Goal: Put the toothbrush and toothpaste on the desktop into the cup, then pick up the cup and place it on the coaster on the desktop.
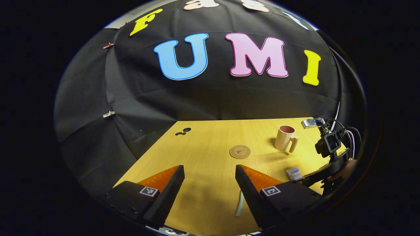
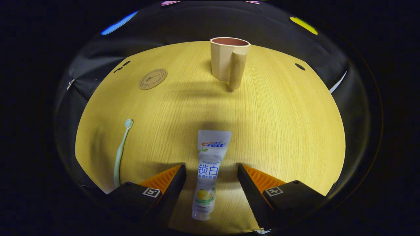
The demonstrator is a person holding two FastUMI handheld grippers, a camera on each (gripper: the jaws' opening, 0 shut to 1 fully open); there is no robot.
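Note:
A white toothpaste tube (image 2: 208, 172) lies flat on the wooden desktop (image 2: 282, 124), lengthwise between the fingers of my open right gripper (image 2: 211, 172), which do not touch it. A pale green toothbrush (image 2: 120, 152) lies to its left. A beige cup (image 2: 228, 60) with a handle stands upright at the far side, and a round brown coaster (image 2: 153, 79) lies left of it. My left gripper (image 1: 210, 173) is open over the desktop (image 1: 203, 144), with the toothbrush (image 1: 240, 204) by its right finger. The left gripper view has the cup (image 1: 284, 138), the coaster (image 1: 240, 152) and the toothpaste (image 1: 294, 173) too.
In the left gripper view the other gripper's camera and cables (image 1: 329, 144) sit at the right edge, with a hand (image 1: 341, 172) below them. Small dark holes (image 1: 183, 131) mark the desktop's far left corner. Black cloth walls surround the table.

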